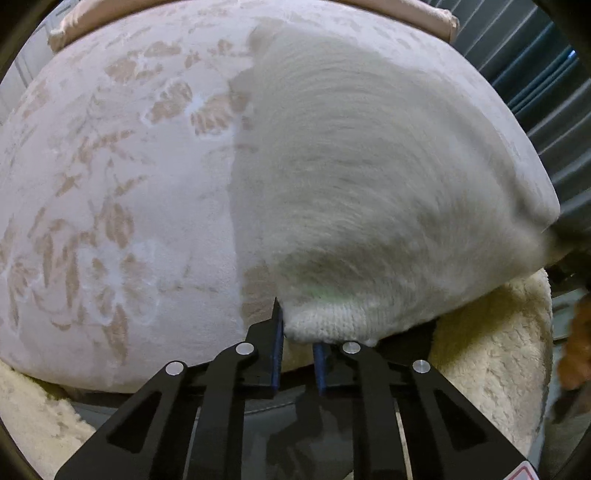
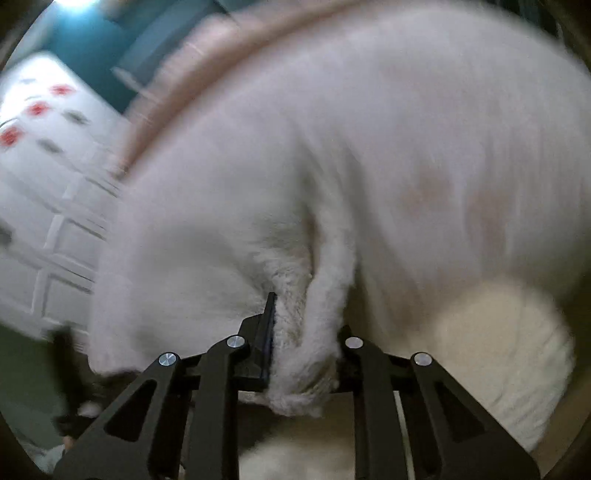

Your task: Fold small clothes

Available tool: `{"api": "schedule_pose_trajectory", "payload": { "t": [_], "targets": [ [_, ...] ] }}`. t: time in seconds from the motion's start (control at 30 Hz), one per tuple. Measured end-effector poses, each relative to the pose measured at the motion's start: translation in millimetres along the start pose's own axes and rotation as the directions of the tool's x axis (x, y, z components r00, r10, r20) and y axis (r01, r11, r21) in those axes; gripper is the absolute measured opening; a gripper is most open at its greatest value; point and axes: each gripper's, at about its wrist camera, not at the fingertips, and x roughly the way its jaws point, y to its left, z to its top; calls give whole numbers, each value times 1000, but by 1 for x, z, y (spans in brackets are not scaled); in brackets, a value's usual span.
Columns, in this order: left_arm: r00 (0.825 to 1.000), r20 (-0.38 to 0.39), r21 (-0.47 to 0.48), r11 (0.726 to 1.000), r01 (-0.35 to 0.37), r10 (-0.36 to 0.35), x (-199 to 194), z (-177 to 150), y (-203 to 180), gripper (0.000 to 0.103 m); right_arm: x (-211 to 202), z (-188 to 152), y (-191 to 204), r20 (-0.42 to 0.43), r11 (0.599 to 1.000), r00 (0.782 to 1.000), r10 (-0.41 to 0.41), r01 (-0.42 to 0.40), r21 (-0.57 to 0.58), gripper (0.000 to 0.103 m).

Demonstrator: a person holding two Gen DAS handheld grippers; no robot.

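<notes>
Left wrist view, nearest: left gripper (image 1: 298, 345), black fingers with blue pads (image 1: 277, 350). The jaws are seen nearly together, a narrow gap left between them. The ribbed edge of a cream knit garment (image 1: 354, 206) lies right at the tips, against the left pad and over the top of the right one; whether the pads actually pinch it cannot be told. Below and to both sides, a cream fleecy cover (image 1: 491, 354) is seen. Beyond the tips, the garment is spread over the right half of a pale cushion (image 1: 110, 184) patterned with tan leaves. At the far edge, a beige piped border (image 1: 424, 18) is seen, and dark slats (image 1: 546, 92) at the upper right.

Right wrist view, heavily blurred. Nearest: right gripper (image 2: 306, 354), the jaws drawn in on a bunched fold of the same garment (image 2: 406, 147); the knit fills the gap and hangs out beneath the fingers. Beyond, the garment is lifted and fills most of the frame. Far left, a white panelled surface with red marks (image 2: 40, 110) is made out, and a teal wall (image 2: 88, 44) above it.
</notes>
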Motion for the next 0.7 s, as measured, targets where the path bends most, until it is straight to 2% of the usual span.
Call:
{"api": "schedule_pose_trajectory", "payload": {
  "t": [0.07,0.1,0.13,0.17,0.23,0.3,0.37,0.4,0.47,0.5,0.53,0.63,0.67,0.7],
  "targets": [
    [1000,2,1,1000,2,-2,-3,-2,0,13,-1,-4,-12,13,994,997,72,-73,87,23],
    [1000,6,6,1000,9,-9,-6,-3,0,13,-4,-5,-12,18,992,997,76,-77,95,26],
    [1000,12,9,1000,25,-25,-13,-4,0,13,-9,-4,-12,28,993,997,65,-68,96,32],
    [999,20,4,999,48,-48,-21,-6,1,13,-15,-3,-12,38,995,998,44,-48,89,34],
    [996,49,17,997,76,-77,-39,-11,3,13,-32,-1,-9,70,999,998,1,-5,54,35],
    [993,88,38,996,80,-84,-61,-13,2,13,-54,6,-6,139,998,989,-51,47,37,36],
    [984,139,41,994,105,-110,-80,-16,3,13,-67,13,1,191,999,980,-49,47,19,37],
    [979,168,39,993,113,-118,-89,-16,3,14,-70,18,5,205,999,978,-35,34,11,40],
    [967,214,14,991,136,-135,-101,-5,-2,24,-69,30,13,215,1000,977,7,-4,-16,48],
    [963,227,3,988,152,-148,-104,0,-3,30,-61,36,20,207,999,978,26,-19,-37,56],
    [960,234,-10,987,162,-155,-103,5,-5,31,-50,41,27,191,998,981,29,-17,-62,60],
    [965,217,-24,987,158,-149,-89,31,-14,31,-3,53,46,115,991,993,1,15,-136,60],
    [966,216,-22,988,152,-144,-88,35,-18,31,11,55,51,89,988,996,-5,19,-155,55],
    [968,214,-15,991,135,-129,-83,41,-23,31,25,59,58,66,983,997,-39,50,-175,27]
  ]
}}
